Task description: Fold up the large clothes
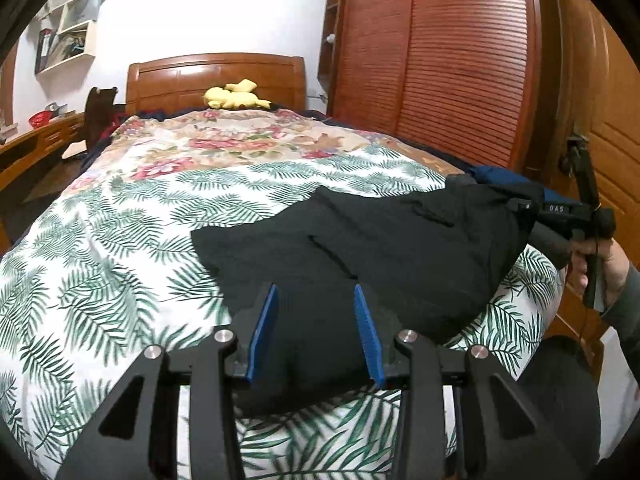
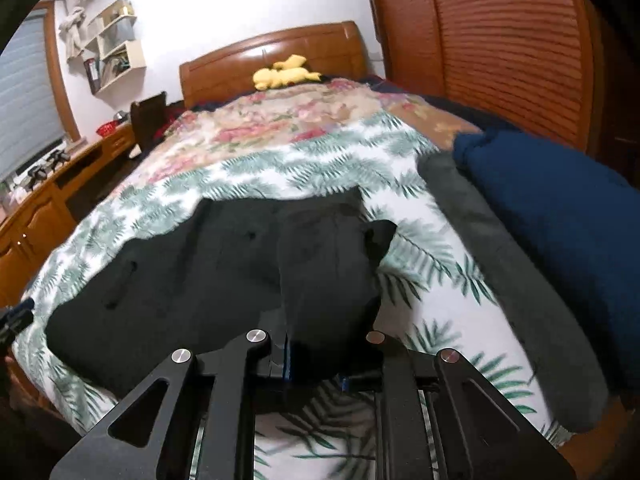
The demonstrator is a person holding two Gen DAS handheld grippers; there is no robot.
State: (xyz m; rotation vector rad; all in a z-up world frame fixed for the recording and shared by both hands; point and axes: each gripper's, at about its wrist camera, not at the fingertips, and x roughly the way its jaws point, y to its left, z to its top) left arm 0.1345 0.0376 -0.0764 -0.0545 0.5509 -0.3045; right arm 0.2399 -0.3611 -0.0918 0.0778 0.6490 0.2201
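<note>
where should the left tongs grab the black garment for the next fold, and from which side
Probably the near hem of the black garment, approached from the foot of the bed. That edge lies flat between the open blue fingers of the left tongs, so they could close on it. The right tongs hold the garment's other end, bunched and lifted.

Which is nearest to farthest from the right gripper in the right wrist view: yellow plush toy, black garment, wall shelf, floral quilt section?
From the right gripper, jaws shut on cloth:
1. black garment, in the jaws, lower centre.
2. floral quilt section, mid-bed, beyond the palm print.
3. yellow plush toy, by the headboard.
4. wall shelf, upper left, on the far wall.
</note>
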